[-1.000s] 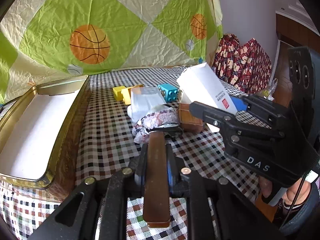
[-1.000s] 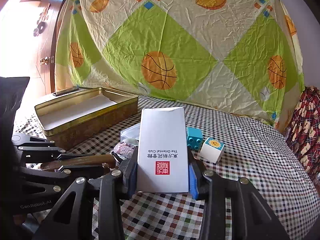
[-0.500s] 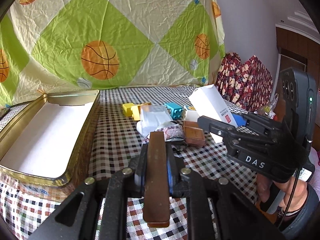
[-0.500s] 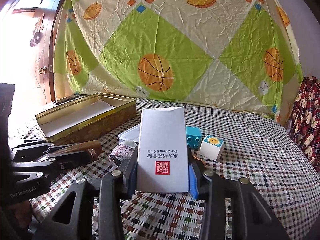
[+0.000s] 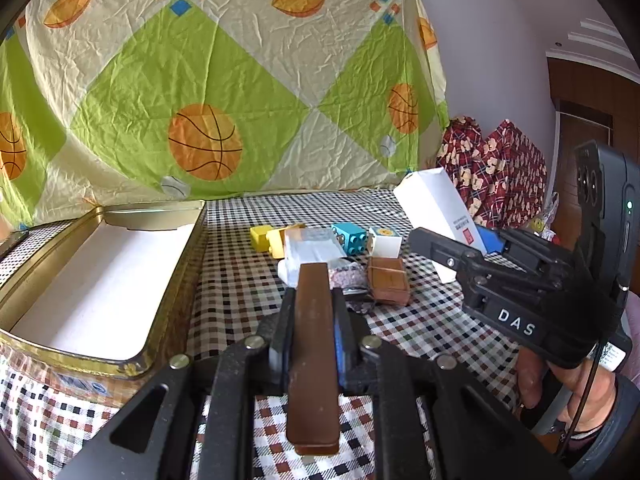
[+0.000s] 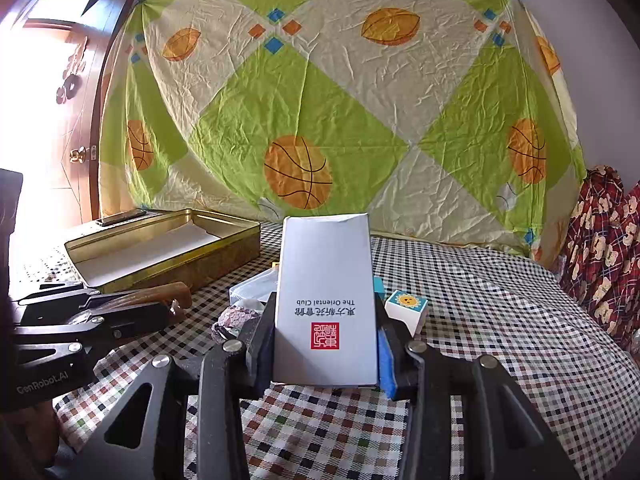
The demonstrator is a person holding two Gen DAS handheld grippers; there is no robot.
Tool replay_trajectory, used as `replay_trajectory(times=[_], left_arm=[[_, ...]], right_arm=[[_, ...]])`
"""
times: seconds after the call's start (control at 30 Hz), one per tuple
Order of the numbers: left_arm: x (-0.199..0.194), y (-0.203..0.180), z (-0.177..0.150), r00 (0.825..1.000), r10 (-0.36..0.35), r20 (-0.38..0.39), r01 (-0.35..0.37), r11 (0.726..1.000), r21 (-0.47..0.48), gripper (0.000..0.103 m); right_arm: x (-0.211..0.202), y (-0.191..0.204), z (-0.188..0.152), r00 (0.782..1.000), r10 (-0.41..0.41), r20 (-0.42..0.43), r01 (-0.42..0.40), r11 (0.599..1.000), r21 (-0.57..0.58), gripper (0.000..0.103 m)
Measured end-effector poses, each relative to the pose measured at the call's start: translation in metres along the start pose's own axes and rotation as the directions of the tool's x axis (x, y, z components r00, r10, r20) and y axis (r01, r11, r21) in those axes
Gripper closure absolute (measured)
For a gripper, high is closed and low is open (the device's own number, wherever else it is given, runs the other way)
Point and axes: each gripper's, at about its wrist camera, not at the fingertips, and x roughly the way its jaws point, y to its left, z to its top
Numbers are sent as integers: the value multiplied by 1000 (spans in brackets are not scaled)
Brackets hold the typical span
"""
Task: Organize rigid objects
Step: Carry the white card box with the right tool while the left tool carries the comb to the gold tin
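Note:
My left gripper (image 5: pixel 312 320) is shut on a long brown wooden bar (image 5: pixel 313 356) and holds it above the checked tablecloth, right of the open gold tin (image 5: pixel 176 280). It also shows in the right wrist view (image 6: pixel 160 300). My right gripper (image 6: pixel 326 332) is shut on a white carton (image 6: pixel 326 300) printed "The Oriental Club", held upright above the table. The right gripper shows in the left wrist view (image 5: pixel 472 248) with the carton (image 5: pixel 436 204). The tin (image 6: pixel 224 246) has a white lining and holds nothing.
A small pile lies mid-table: yellow blocks (image 5: pixel 266 238), a blue block (image 5: pixel 352 238), a white sun cube (image 6: pixel 406 308), a brown box (image 5: pixel 388 286), a clear plastic packet (image 5: pixel 312 246) and a speckled wrapper (image 5: pixel 346 278). A patterned cloth hangs behind.
Both grippers have risen with their loads. The left gripper has pulled back from the pile, so the tin and the table sit lower in view.

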Motion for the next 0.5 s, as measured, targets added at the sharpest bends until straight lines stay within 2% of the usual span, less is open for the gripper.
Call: replay_trajectory(times=[0.23, 0.5], left_arm=[[-9, -2, -2, 999, 10, 48, -11, 1000, 23, 89], [-15, 10, -3, 997, 28, 72, -28, 1000, 3, 89]], right_arm=[[-7, 0, 1, 998, -34, 46, 33, 999, 15, 60], [-13, 0, 1, 994, -82, 78, 78, 995, 60, 60]])
